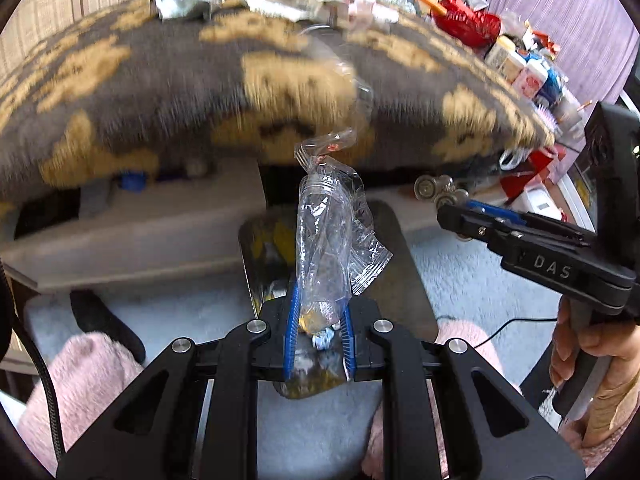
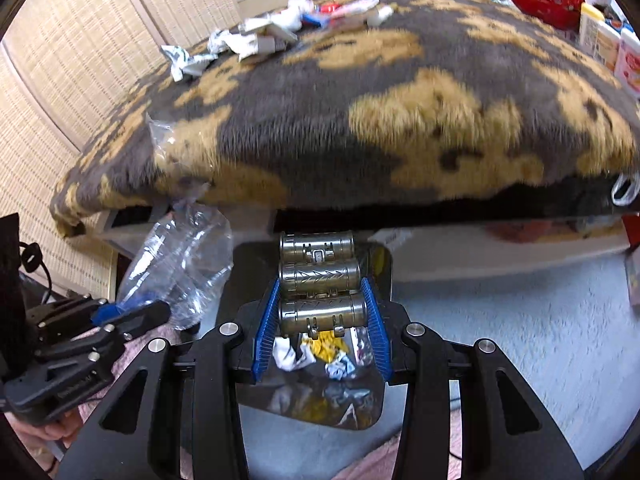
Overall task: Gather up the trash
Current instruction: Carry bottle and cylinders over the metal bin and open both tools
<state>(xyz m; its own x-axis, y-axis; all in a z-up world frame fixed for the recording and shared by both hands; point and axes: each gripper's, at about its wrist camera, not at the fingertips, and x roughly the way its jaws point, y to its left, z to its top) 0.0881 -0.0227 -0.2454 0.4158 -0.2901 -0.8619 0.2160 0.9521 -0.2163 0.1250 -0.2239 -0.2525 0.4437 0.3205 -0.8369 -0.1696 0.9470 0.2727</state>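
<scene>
My left gripper (image 1: 320,300) is shut on a crushed clear plastic bottle (image 1: 324,232) with clear wrappers bunched around it. It hangs over a dark trash bin (image 1: 404,264) on the floor. My right gripper (image 2: 320,284) is shut on a stack of three silvery metal cylinders (image 2: 318,280), held above the same bin (image 2: 248,256). Inside the bin lie crumpled yellow and white scraps (image 2: 316,352). The left gripper (image 2: 132,312) and its bottle (image 2: 180,264) show at the lower left of the right wrist view. The right gripper (image 1: 452,208) shows at the right of the left wrist view.
A brown and gold furry blanket (image 1: 160,80) covers a low table just behind the bin. Crumpled papers and wrappers (image 2: 256,40) lie on its far side. A red basket (image 1: 472,24) and bottles crowd the right. Pink fuzzy sleeves (image 1: 80,380) and pale carpet (image 2: 520,320) lie below.
</scene>
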